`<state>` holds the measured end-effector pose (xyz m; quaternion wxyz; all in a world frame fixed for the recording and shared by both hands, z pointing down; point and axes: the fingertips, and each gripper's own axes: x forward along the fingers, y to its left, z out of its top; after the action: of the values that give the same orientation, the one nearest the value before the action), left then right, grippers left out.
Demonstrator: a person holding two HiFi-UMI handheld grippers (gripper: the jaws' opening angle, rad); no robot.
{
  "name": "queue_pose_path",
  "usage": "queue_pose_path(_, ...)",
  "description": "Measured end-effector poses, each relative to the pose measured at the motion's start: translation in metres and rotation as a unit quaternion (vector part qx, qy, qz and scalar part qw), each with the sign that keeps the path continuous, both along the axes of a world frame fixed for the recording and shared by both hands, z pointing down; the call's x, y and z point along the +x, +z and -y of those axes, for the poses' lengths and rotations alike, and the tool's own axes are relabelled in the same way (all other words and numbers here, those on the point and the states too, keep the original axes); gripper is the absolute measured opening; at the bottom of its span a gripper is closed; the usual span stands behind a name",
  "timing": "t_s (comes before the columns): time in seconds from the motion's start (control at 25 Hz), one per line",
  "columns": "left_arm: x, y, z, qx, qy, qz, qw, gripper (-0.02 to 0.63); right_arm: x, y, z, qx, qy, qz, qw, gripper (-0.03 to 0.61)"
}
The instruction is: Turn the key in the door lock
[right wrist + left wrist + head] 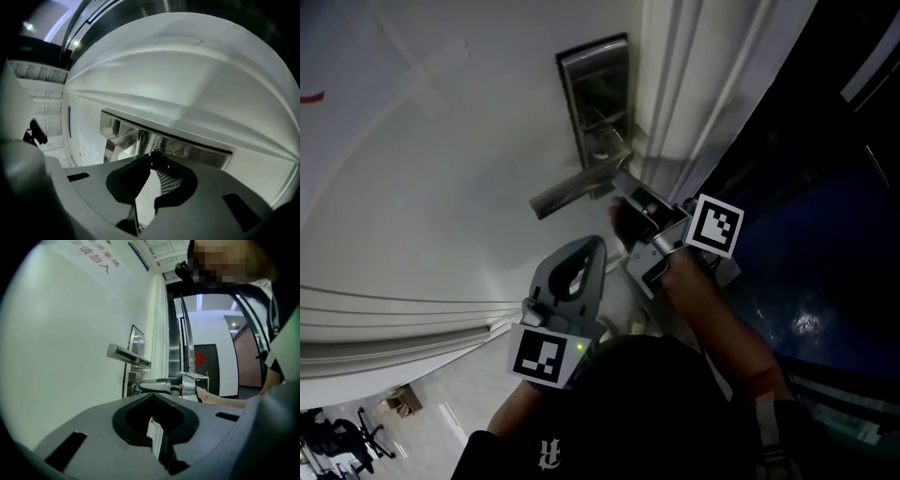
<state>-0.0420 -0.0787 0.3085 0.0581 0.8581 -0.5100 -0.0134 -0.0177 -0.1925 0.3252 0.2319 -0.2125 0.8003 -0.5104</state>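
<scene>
A sign (93,261) in red characters hangs high on the white wall (61,348). Past the opening, a lit corridor ends at a dark door (208,373) bearing a red ornament (199,358), with a brick wall (248,357) alongside. On the pale floor (441,436) stand a black office chair (337,439) and a cardboard box (401,401).

Small key (134,388) in the upright silver lock plate (596,94), under its handle.
</scene>
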Motion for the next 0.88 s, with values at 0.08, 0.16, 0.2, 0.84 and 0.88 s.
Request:
queue_pose_path(0.08,0.000,0.000,0.000,0.000,0.000,0.000,1.0000,0.008,-0.001,0.000,0.000,-0.021,-0.010,0.027,0.999,0.034)
queue_pose_path(0.16,0.000,0.000,0.000,0.000,0.000,0.000,1.0000,0.008,-0.001,-0.001,0.000,-0.026,-0.016,0.037,0.999,0.037)
queue_pose_path(0.2,-0.001,0.000,0.000,0.000,0.000,0.000,1.0000,0.008,-0.002,-0.001,0.000,-0.025,-0.018,0.038,0.999,0.040)
queue_pose_path(0.84,0.008,0.002,0.001,0.000,0.007,0.000,1.0000,0.008,0.013,-0.020,-0.010,0.084,-0.030,-0.035,0.995,0.064)
queue_pose_path(0.88,0.009,0.001,0.001,0.001,0.008,0.000,1.0000,0.008,0.013,-0.021,-0.010,0.091,-0.031,-0.043,0.994,0.064)
